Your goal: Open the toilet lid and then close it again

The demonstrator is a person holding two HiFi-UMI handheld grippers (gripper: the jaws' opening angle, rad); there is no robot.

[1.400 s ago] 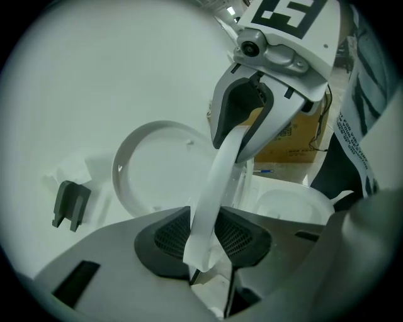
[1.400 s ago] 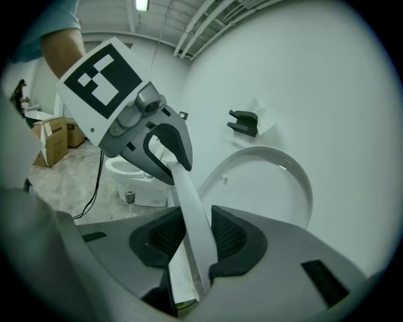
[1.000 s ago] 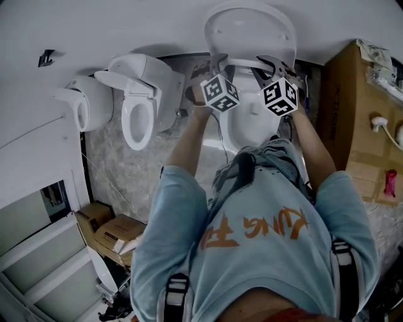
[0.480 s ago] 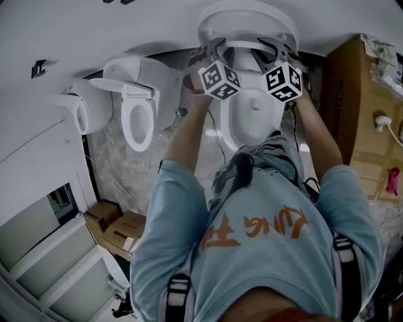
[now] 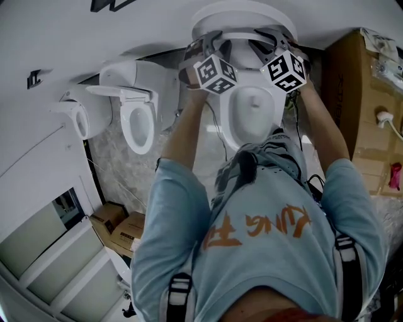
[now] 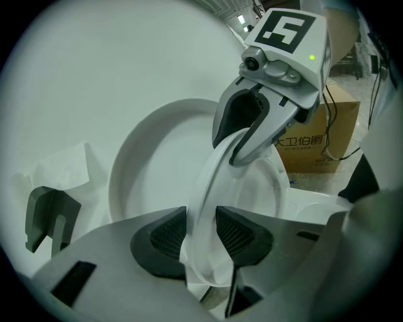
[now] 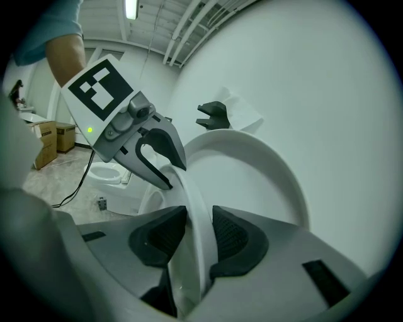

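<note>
The white toilet [image 5: 252,116] stands at the top of the head view, with its lid [image 5: 242,16] raised against the wall. Just in front of the lid stands the thin white seat ring [image 5: 245,36], nearly upright. My left gripper [image 5: 210,45] is shut on the ring's left side and my right gripper [image 5: 278,43] on its right side. In the left gripper view the ring [image 6: 214,182] runs between the pads of the left gripper [image 6: 201,229], with the lid [image 6: 148,170] behind it. In the right gripper view the right gripper [image 7: 198,236] clamps the ring [image 7: 192,195].
A second toilet [image 5: 138,116] and another white fixture [image 5: 79,113] stand to the left. A large cardboard box [image 5: 359,94] stands close on the right, smaller boxes [image 5: 116,229] lie on the floor at lower left. A black hook [image 6: 47,217] hangs on the wall beside the lid.
Both grippers have moved toward the wall, carrying the seat ring closer to the raised lid. The person has leaned further in over the bowl.
</note>
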